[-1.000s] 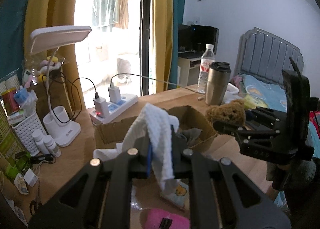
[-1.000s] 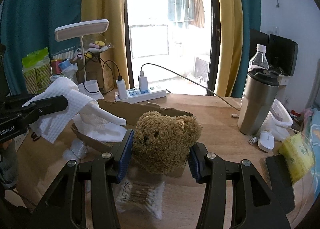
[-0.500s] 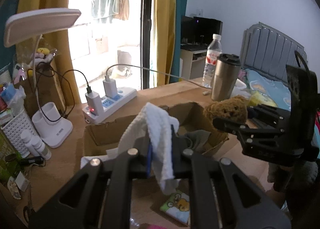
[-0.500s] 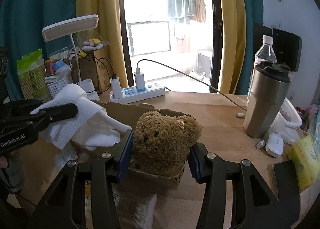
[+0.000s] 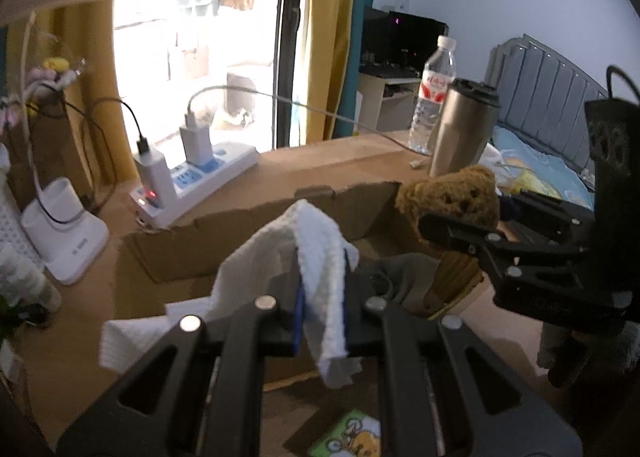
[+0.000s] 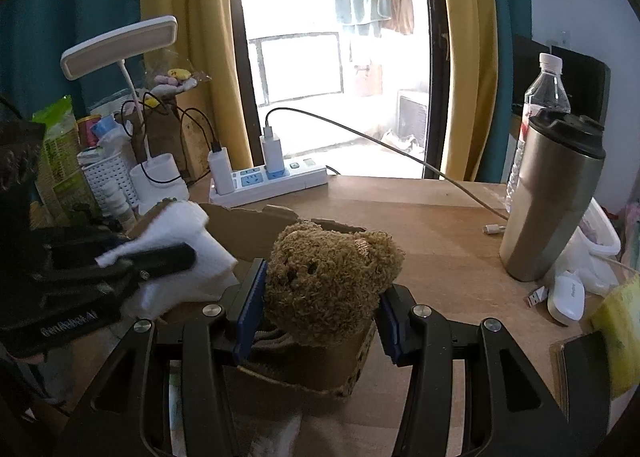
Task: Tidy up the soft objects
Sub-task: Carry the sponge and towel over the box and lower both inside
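My left gripper (image 5: 321, 315) is shut on a white towel (image 5: 316, 257) and holds it over the near side of an open cardboard box (image 5: 248, 233). My right gripper (image 6: 318, 307) is shut on a brown teddy bear (image 6: 328, 277) and holds it over the box's right end (image 6: 320, 369). The bear (image 5: 452, 201) and right gripper (image 5: 532, 245) show at the right of the left wrist view. The towel (image 6: 176, 253) and left gripper (image 6: 80, 281) show at the left of the right wrist view. Grey cloth (image 5: 400, 277) lies inside the box.
A white power strip (image 6: 272, 181) with chargers, a desk lamp (image 6: 120, 45) and a white basket (image 6: 108, 181) stand behind the box. A steel tumbler (image 6: 552, 197), a water bottle (image 6: 544, 97) and a white mouse (image 6: 568, 293) are at the right. A cartoon packet (image 5: 348, 437) lies near me.
Both grippers have moved forward and down towards the box, with the towel and the bear still held. The box now lies under both.
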{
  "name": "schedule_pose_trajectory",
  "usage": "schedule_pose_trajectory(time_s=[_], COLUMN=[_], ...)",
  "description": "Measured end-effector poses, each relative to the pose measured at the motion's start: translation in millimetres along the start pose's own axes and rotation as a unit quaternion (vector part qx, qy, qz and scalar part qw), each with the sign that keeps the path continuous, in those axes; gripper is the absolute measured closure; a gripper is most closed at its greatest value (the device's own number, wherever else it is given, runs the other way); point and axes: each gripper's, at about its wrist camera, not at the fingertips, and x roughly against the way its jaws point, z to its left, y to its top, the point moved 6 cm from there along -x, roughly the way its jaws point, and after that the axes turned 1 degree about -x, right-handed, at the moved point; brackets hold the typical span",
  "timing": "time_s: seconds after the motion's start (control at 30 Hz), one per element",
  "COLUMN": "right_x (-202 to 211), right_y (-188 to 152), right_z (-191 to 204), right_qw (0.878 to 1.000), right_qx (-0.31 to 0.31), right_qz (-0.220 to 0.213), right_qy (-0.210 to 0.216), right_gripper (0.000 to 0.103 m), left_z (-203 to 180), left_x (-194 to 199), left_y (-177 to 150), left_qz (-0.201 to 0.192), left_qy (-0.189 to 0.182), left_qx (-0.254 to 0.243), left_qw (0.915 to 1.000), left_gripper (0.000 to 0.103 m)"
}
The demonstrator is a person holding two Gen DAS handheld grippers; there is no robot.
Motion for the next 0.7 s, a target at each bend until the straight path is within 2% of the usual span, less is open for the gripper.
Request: schedule_pose_trajectory(time_s=[0.23,0.33,0.43,0.5,0.53,0.6,0.63,0.7], right_x=[-18,-24,-29,-33,-34,-35,-35,-32], right_y=[3,4,3,1,1,1,1,3], right_z=[1,2,0,-3,-4,-5,-5,-6], right_qw=[1.000,1.000,1.000,1.000,1.000,1.000,1.000,1.000], right_qx=[0.003,0.001,-0.006,-0.010,-0.012,-0.016,-0.016,-0.019], right_qz=[0.011,0.010,0.013,0.019,0.022,0.022,0.021,0.015], right_qy=[0.000,-0.001,-0.004,-0.007,-0.009,-0.013,-0.014,-0.017], right_gripper=[0.051,0.051,0.050,0.046,0.043,0.034,0.033,0.032], left_z=[4,11,14,15,15,17,17,19], left_x=[-33,-41,-44,-44,-45,-43,-42,-38], left_y=[-11,-17,-20,-20,-20,-19,-19,-17], left_qz=[0.062,0.080,0.085,0.084,0.084,0.082,0.078,0.070], left_qy=[-0.012,-0.014,-0.020,-0.021,-0.023,-0.024,-0.027,-0.027], left_qx=[0.008,0.023,0.031,0.032,0.033,0.037,0.040,0.045], left_qw=[0.9979,0.9965,0.9957,0.9957,0.9957,0.9957,0.9957,0.9961], left_gripper=[0.088,0.080,0.077,0.075,0.070,0.048,0.038,0.036])
